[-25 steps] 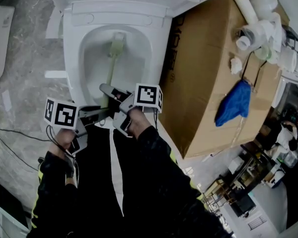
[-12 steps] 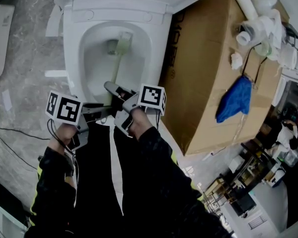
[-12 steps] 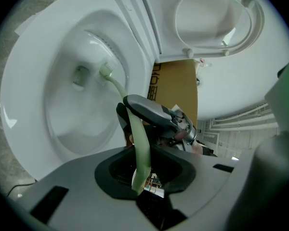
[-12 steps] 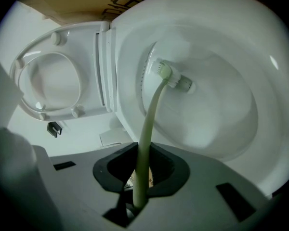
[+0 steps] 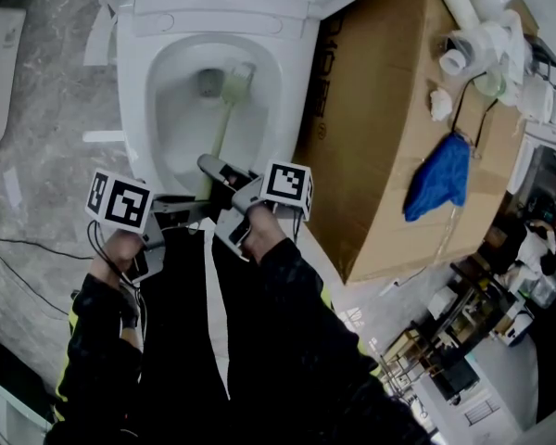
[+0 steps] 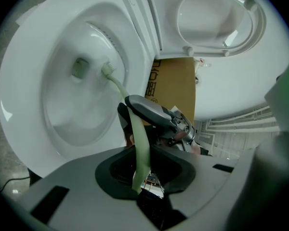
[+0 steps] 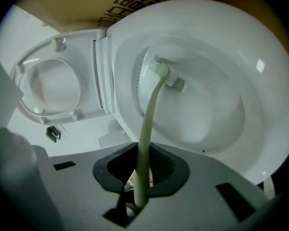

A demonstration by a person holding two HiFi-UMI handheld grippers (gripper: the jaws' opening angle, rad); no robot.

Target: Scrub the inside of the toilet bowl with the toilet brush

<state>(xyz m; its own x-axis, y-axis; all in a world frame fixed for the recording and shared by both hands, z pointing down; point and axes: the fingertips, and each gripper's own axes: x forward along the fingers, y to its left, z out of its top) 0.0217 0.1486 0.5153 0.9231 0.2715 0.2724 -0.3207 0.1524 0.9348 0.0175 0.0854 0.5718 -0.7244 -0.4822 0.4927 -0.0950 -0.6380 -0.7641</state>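
Left gripper (image 6: 138, 179): jaws closed on the pale green handle of the toilet brush (image 5: 219, 133), near its lower end. Right gripper (image 7: 141, 189): jaws also clamped on that handle, just ahead of the left gripper, further up the shaft. The handle runs forward from both grippers, down into the toilet bowl (image 5: 134, 109). The brush head lies against the bowl's inner wall beside the drain opening. Seat and lid stand raised beyond the bowl. Cardboard box (image 5: 389, 137) stands to the right of the right gripper, touching the toilet.
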